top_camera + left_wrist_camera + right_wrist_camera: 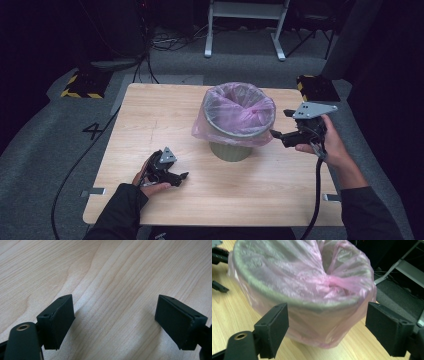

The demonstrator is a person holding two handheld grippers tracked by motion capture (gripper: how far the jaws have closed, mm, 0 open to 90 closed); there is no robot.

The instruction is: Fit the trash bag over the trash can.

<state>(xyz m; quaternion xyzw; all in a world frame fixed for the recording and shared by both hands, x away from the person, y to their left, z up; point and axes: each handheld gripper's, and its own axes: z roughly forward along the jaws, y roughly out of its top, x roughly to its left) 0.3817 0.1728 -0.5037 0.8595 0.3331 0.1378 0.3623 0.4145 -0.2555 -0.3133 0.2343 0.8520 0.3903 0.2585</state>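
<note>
A small grey bin (pixel 230 150) stands mid-table, lined with a pink plastic bag (pixel 239 114) folded over its rim. In the right gripper view the pink bag (pixel 307 290) sits close ahead, with its plastic bunched at one side of the rim. My right gripper (pixel 281 123) is open just right of the bin's rim, its jaws pointing at the bag; nothing is between them (pixel 327 330). My left gripper (pixel 181 178) rests low on the table at the front left, open, with bare wood between its jaws (pixel 115 322).
The wooden table (pixel 150 120) has free room left of the bin and along its front. Past the far edge lie grey floor, cables and a white metal frame (pixel 245 25). A black-and-yellow block (pixel 316 86) sits at the far right corner.
</note>
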